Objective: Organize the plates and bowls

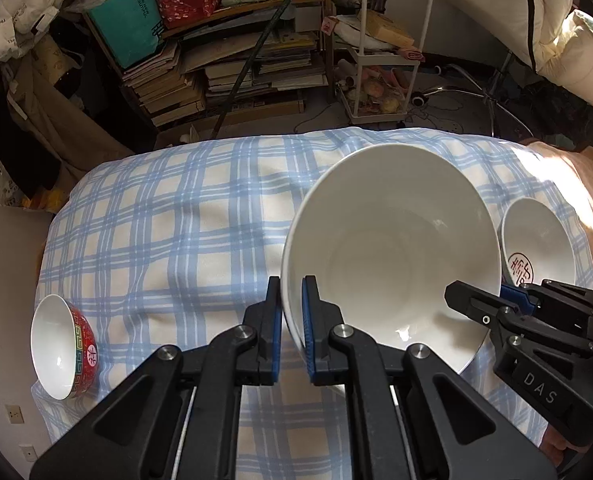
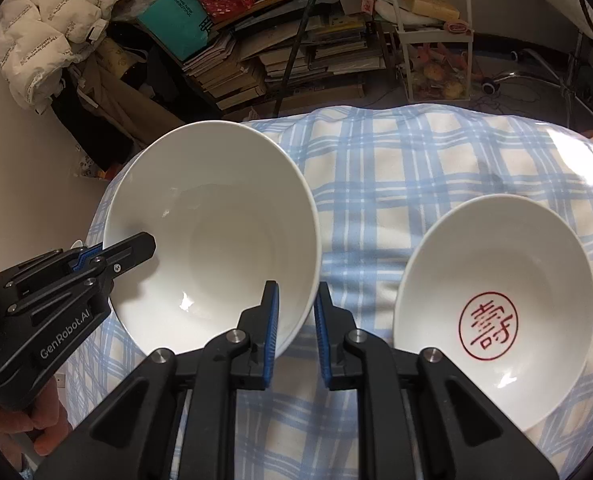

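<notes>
We are gripping the large white bowl (image 1: 392, 248) on both sides: the left gripper (image 1: 292, 320) is pinching its rim at about eight o'clock, and the right gripper (image 2: 296, 320) is pinching the rim near four o'clock, both narrow on the wall. The bowl is tilting above the checked cloth (image 1: 156, 220), so we are judging this the lifting step. Next we are likely nesting, which calls for level carrying toward the red-stamped bowl (image 2: 496, 300) at three o'clock, the red patterned bowl (image 1: 64, 356) waiting at nine.
</notes>
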`<action>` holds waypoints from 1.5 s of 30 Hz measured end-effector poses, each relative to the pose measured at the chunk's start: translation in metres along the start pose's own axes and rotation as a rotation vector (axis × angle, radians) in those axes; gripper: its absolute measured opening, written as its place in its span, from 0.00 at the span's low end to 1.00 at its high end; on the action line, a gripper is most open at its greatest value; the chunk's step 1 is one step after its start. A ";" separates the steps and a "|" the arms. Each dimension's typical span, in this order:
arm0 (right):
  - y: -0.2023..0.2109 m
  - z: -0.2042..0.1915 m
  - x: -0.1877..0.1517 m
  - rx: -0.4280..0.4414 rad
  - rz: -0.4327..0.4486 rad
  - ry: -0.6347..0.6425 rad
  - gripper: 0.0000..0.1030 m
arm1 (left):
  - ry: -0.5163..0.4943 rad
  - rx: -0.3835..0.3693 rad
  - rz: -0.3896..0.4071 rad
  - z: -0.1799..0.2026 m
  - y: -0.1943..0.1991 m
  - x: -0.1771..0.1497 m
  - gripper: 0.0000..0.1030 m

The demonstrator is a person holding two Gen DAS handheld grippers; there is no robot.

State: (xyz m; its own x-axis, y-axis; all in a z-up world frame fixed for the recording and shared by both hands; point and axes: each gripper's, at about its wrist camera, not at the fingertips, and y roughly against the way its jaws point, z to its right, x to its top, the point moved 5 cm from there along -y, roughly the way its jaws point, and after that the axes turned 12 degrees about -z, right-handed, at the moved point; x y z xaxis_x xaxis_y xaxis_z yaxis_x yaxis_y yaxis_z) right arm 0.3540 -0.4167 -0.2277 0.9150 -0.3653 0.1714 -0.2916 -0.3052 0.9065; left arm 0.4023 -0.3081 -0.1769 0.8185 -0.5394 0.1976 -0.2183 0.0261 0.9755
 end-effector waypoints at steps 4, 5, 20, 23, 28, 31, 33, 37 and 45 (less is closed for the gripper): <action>0.026 -0.001 -0.016 0.011 0.020 -0.024 0.18 | -0.018 -0.020 0.030 0.008 0.016 -0.016 0.09; 0.035 -0.002 -0.020 0.012 0.033 -0.023 0.18 | -0.017 -0.034 0.040 0.010 0.020 -0.021 0.10; 0.088 0.003 -0.107 -0.084 -0.013 -0.039 0.18 | -0.042 -0.118 -0.004 0.054 0.035 -0.101 0.11; 0.085 0.011 -0.121 -0.082 -0.020 -0.060 0.18 | -0.035 -0.140 -0.043 0.060 0.031 -0.111 0.10; 0.077 0.021 -0.145 -0.071 -0.055 -0.096 0.18 | -0.060 -0.144 -0.099 0.073 0.022 -0.130 0.10; 0.072 0.023 -0.158 -0.122 -0.074 -0.083 0.18 | -0.083 -0.144 -0.111 0.080 0.017 -0.140 0.11; 0.069 0.026 -0.167 -0.128 -0.081 -0.080 0.18 | -0.110 -0.136 -0.128 0.084 0.007 -0.145 0.11; 0.057 0.037 -0.173 -0.092 -0.096 -0.096 0.18 | -0.122 -0.152 -0.127 0.084 -0.004 -0.150 0.12; 0.077 0.054 -0.168 -0.014 -0.036 -0.106 0.21 | -0.171 -0.111 -0.071 0.081 0.019 -0.149 0.26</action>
State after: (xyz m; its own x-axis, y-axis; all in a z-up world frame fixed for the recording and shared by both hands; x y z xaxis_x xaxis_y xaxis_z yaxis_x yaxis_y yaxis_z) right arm 0.1628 -0.4268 -0.2073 0.8898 -0.4458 0.0978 -0.2548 -0.3076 0.9168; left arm 0.2330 -0.2948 -0.1954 0.7257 -0.6778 0.1178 -0.0956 0.0703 0.9929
